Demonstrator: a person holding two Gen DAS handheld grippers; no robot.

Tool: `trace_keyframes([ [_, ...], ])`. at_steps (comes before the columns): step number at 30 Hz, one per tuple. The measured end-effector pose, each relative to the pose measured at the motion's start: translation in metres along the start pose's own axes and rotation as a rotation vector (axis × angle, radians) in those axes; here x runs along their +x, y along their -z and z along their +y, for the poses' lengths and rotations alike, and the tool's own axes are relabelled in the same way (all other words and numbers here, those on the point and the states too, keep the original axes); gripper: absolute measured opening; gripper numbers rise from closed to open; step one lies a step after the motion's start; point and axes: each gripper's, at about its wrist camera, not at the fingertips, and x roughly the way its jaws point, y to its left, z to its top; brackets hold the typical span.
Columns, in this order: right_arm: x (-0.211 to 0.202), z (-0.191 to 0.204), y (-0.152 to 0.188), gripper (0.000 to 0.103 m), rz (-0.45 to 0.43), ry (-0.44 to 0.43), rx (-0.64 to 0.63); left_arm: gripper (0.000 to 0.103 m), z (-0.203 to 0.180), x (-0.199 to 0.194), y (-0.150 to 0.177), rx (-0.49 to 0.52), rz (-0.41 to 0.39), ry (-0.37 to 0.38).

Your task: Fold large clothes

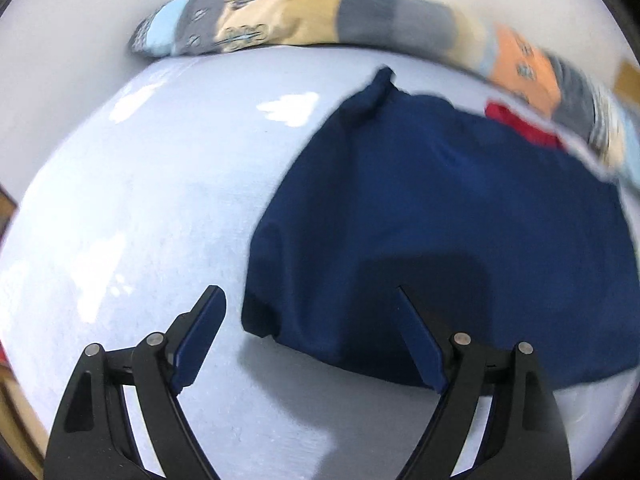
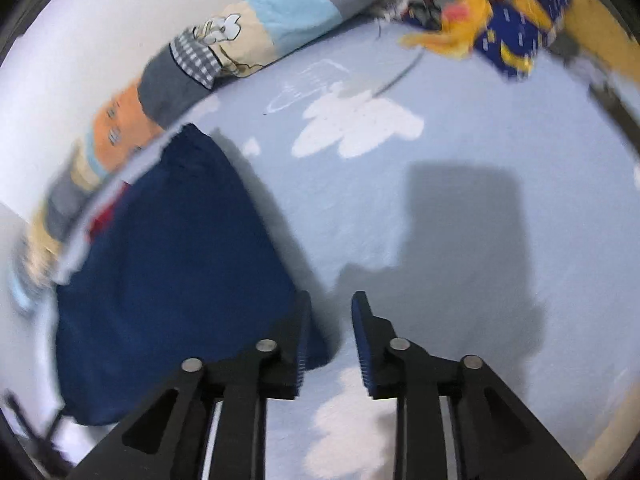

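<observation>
A dark blue garment (image 1: 440, 208) lies folded flat on a pale blue sheet (image 1: 140, 200), with a bit of red fabric (image 1: 520, 124) showing at its far edge. My left gripper (image 1: 308, 291) hangs open and wide above the garment's near left corner, nothing between its fingers. In the right wrist view the same garment (image 2: 172, 260) fills the left side, the red bit (image 2: 106, 216) at its far edge. My right gripper (image 2: 333, 297) sits just past the garment's near right corner over the sheet (image 2: 460, 240). Its jaws stand a little apart and hold nothing.
A patchwork quilt roll (image 1: 280, 16) (image 2: 240, 36) runs along the white wall (image 1: 60, 40) behind the garment. A heap of yellow and blue clothes (image 2: 480, 12) lies at the far right. White cloud prints dot the sheet.
</observation>
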Motion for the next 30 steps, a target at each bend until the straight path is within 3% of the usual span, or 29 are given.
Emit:
trace_keyframes([
  [4, 0.000, 0.008, 0.023, 0.038, 0.072, -0.149, 0.063, 0.086, -0.005, 0.000, 0.004, -0.002, 0.039, 0.087],
  [8, 0.008, 0.011, 0.044, 0.045, 0.139, -0.206, 0.110, 0.086, -0.007, 0.007, 0.007, -0.026, 0.091, 0.145],
  [13, 0.026, 0.005, 0.053, 0.048, 0.214, -0.229, 0.208, 0.086, 0.015, 0.011, 0.013, -0.184, 0.213, 0.293],
  [18, 0.037, 0.003, 0.054, 0.057, 0.176, -0.250, 0.276, 0.086, 0.045, 0.032, 0.025, -0.387, 0.348, 0.411],
  [21, 0.038, 0.001, 0.051, 0.063, 0.142, -0.256, 0.294, 0.086, 0.050, 0.041, 0.025, -0.423, 0.332, 0.445],
  [27, 0.046, -0.008, 0.042, 0.066, 0.007, -0.318, 0.396, 0.102, 0.046, 0.053, 0.011, -0.493, 0.230, 0.513],
  [29, 0.053, -0.009, 0.034, 0.062, -0.036, -0.378, 0.418, 0.103, 0.049, 0.057, 0.008, -0.538, 0.194, 0.513],
  [30, 0.058, -0.009, 0.031, 0.046, -0.037, -0.418, 0.422, 0.103, 0.049, 0.058, 0.007, -0.560, 0.167, 0.514],
])
